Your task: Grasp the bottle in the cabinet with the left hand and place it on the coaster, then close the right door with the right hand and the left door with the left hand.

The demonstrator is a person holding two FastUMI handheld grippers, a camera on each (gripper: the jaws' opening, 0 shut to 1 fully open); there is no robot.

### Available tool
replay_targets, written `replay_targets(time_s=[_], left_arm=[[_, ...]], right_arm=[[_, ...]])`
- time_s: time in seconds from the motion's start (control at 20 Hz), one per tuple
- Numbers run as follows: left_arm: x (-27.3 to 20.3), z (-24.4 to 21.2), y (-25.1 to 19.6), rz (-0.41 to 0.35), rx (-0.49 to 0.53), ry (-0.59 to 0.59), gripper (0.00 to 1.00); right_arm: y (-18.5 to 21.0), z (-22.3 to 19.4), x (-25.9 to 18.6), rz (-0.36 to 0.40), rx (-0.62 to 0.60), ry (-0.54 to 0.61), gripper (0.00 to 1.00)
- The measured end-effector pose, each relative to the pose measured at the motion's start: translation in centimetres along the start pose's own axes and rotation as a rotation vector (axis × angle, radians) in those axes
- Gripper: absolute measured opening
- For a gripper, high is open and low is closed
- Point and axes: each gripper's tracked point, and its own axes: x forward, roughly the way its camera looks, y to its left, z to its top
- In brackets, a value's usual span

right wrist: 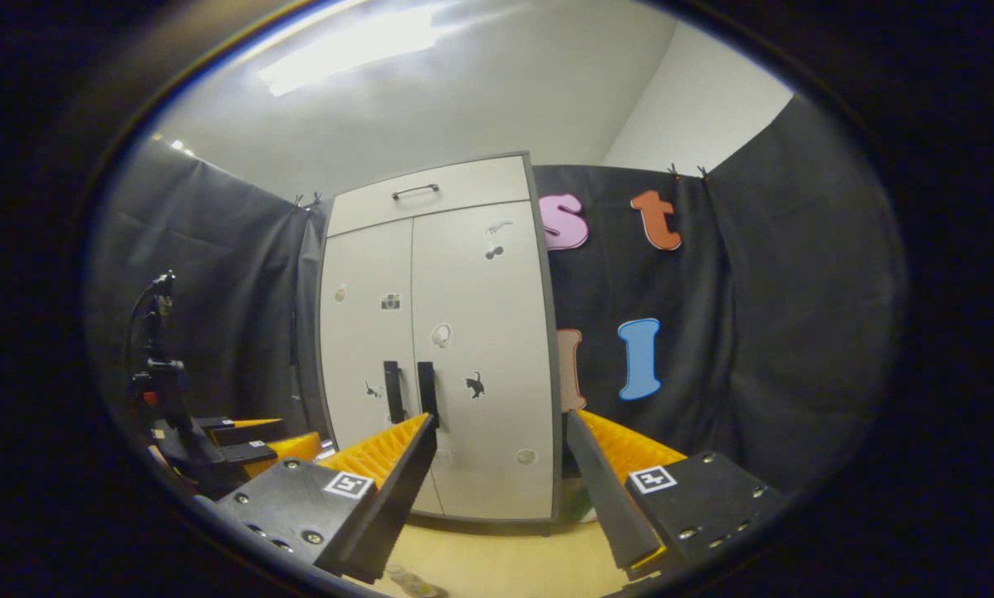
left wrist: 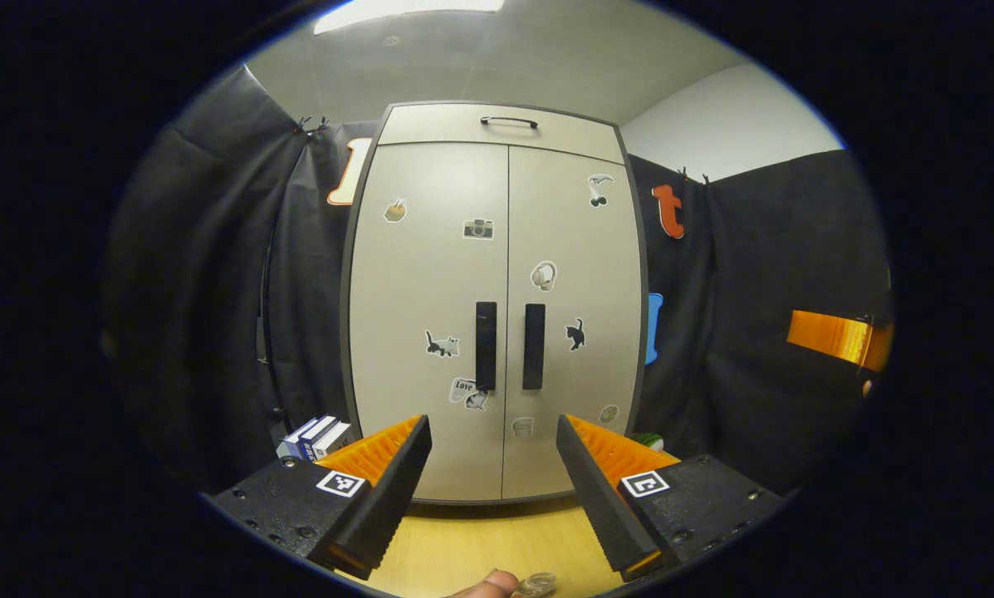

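Faced the cabinet (left wrist: pixel 497 316), both doors shut, ahead of left gripper (left wrist: pixel 490 490) and right gripper (right wrist: pixel 497 490), jaws spread, empty.

Cabinet (left wrist: pixel 430 274) doors smooth matt laminate; table (left wrist: pixel 480 548) light wood-grain; booth wall (left wrist: pixel 214 274) matt cloth.

A cloth-walled recording booth: sticker-covered cabinet (left wrist: pixel 497 307) on a wooden table (left wrist: pixel 497 548).

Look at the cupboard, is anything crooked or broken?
No, nothing stands out. The cupboard stands straight, both doors shut flush, the two handles side by side. Stickers dot the doors. Books stand beside it. Both claws, left and right, are open and hold nothing.
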Motion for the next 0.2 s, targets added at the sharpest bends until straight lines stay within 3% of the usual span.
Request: replay_targets(time_s=[0.15,0.2], left_arm=[[0.2,0.1,-1.4,0.038,-0.029,-0.007,0.93],[0.3,0.3,-1.9,0.050,-0.037,-0.015,0.96]], right_arm=[[-2.1,0.4,0.5,0.045,0.024,-0.018,0.96],[-2.5,0.5,0.7,0.062,0.035,-0.023,0.96]])
